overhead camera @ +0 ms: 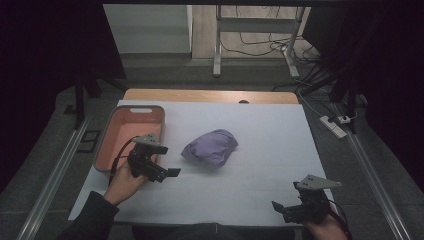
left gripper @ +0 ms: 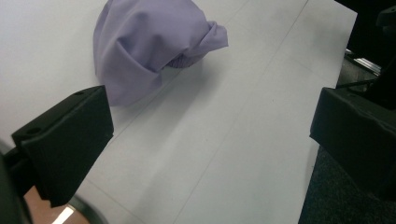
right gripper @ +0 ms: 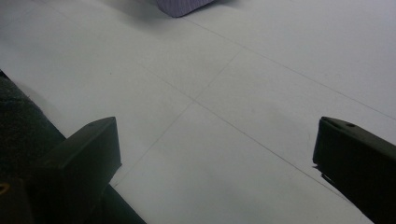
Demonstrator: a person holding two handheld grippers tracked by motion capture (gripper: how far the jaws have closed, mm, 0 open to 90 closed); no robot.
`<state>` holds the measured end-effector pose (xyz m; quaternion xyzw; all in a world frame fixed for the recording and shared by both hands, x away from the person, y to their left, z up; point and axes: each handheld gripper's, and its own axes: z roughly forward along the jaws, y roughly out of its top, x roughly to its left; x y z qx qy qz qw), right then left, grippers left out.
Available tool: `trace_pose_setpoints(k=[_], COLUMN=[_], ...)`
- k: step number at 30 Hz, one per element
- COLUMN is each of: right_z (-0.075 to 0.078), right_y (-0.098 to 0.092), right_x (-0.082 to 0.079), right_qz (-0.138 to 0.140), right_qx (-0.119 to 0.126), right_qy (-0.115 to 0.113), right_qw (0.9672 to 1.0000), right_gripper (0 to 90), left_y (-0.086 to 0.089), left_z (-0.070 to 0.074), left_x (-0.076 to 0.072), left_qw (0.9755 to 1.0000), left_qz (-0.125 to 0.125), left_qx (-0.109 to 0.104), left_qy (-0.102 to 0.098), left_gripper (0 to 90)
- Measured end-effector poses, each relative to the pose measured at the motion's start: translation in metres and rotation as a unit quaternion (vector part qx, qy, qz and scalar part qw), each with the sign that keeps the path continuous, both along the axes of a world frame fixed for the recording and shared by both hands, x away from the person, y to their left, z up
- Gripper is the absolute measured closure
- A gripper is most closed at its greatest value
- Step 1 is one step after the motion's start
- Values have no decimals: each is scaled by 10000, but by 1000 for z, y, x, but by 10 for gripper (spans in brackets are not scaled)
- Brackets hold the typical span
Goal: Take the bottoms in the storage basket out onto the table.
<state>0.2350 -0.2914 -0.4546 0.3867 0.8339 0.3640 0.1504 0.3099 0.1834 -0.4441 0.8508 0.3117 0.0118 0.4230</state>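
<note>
White sheet-covered tabletop (overhead camera: 260,165): carries every item listed. Pink rectangular plastic bin (overhead camera: 131,134): at the left edge, interior bare. Crumpled lilac fabric bundle (overhead camera: 210,146): lies mid-tabletop, right of the bin, untouched. Left claw (overhead camera: 167,171): released, jaws spread wide, hovering near the bundle's left side, by the bin's near corner. Right claw (overhead camera: 280,207): released, jaws apart, at the near right edge, well apart from the bundle.
</note>
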Motion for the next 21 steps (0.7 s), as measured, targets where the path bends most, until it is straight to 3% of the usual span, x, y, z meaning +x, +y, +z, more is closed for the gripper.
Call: trace_pose_setpoints(k=[21], right_z=[0], right_y=[0], right_x=[0], right_qz=[-16], right_qx=[-4], right_qy=[-4], right_qw=[10000], right_gripper=[5], left_y=[27], left_z=[-1], left_x=[-16], left_qw=[9994], left_qz=[321], left_qx=[-93], left_qy=[-50], left_gripper=[0])
